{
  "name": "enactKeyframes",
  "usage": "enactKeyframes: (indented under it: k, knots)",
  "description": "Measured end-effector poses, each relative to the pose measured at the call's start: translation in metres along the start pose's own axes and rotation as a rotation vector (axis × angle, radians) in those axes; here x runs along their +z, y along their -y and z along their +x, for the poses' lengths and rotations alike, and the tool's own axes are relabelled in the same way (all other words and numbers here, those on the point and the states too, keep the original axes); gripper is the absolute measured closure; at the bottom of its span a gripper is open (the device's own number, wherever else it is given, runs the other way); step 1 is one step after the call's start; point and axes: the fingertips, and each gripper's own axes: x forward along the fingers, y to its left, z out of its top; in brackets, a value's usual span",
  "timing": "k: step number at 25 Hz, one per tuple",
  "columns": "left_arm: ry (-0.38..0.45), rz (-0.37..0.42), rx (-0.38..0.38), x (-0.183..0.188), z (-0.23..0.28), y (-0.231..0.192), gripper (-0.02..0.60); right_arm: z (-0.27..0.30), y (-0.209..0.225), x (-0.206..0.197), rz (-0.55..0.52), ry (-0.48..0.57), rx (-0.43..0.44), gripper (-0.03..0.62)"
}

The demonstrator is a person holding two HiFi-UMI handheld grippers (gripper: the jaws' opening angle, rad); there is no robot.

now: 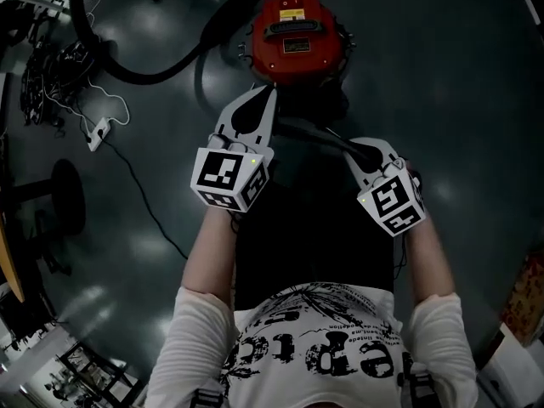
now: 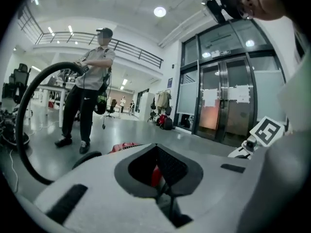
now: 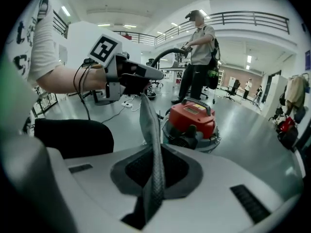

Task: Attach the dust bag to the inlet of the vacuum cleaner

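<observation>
The red vacuum cleaner [image 1: 296,41] stands on the floor ahead of me, also seen low in the left gripper view [image 2: 127,147] and in the right gripper view [image 3: 192,123]. Between my grippers stretches the dust bag's grey edge [image 3: 151,144], a dark band in the head view [image 1: 310,133], with the dark bag hanging beneath. My right gripper [image 3: 153,181] is shut on one end of that edge. My left gripper [image 1: 259,100], [image 3: 156,74] is shut on the other end, a little short of the vacuum. The inlet is not visible.
A black hose [image 1: 153,70] curves away from the vacuum; a standing person [image 3: 197,52] holds its far end. A white power strip [image 1: 98,133] and cables lie at the left, next to a round stool base [image 1: 64,194]. Glass doors [image 2: 228,101] are at the right.
</observation>
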Motion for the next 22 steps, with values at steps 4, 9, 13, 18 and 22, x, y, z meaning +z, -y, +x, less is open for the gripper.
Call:
enactKeyframes:
  k: [4,9,13,18,22]
  knots:
    - [0.049,0.140,-0.024,-0.030,0.040,-0.016,0.578,0.039,0.016,-0.028,-0.045,0.026,-0.013,0.571]
    - [0.001,0.194,-0.089,-0.065,0.088,-0.027,0.578,0.065,0.026,-0.050,-0.074,0.000,-0.014,0.571]
    - [-0.057,0.189,-0.140,-0.071,0.113,-0.031,0.578,0.071,0.034,-0.052,-0.097,-0.018,0.007,0.571]
    - [-0.089,0.166,-0.182,-0.077,0.122,-0.032,0.578,0.077,0.048,-0.053,-0.151,-0.023,0.018,0.569]
    - [-0.107,0.222,-0.176,-0.077,0.128,-0.025,0.578,0.081,0.056,-0.055,-0.175,-0.016,0.032,0.568]
